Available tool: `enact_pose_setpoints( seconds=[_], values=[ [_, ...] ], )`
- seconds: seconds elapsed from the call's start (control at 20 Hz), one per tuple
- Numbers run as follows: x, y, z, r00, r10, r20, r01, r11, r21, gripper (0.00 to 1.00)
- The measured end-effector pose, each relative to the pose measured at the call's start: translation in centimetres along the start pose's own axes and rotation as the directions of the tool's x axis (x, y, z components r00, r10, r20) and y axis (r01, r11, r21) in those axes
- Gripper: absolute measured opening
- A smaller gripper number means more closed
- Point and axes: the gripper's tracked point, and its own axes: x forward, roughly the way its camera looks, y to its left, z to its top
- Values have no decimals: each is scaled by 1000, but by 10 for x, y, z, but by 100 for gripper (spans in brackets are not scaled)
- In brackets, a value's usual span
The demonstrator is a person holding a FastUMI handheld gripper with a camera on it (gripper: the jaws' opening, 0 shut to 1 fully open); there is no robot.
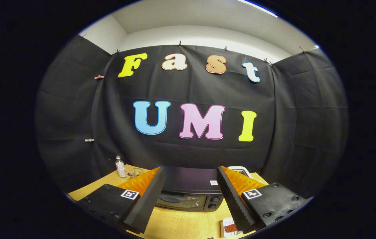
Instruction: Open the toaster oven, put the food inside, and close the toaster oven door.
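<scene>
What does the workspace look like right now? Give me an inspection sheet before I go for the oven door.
Surface: light wooden table, bare in front of the oven.
Job's things: toaster oven beyond the fingers, door looks shut; food on a small white plate by the right finger.
Clutter: clear bottle and small wire basket at the table's far left; a white item behind the oven, kind unclear.
Grippers: hand-held gripper open, fingers wide apart and touching nothing.
Cables: nothing seen.
Surroundings: black cloth wall behind and at both sides, pale wall above it.
</scene>
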Motion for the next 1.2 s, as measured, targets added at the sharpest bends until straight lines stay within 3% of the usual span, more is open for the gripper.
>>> enact_pose_setpoints(
  seconds=[0.45,0.8,1.2],
  values=[
    [7,21,-8,999,31,-14,-30,999,37,97],
    [50,62,-48,994,70,-87,-61,993,100,97],
    [100,81,-114,981,31,-190,-7,992,125,98]
  ],
)
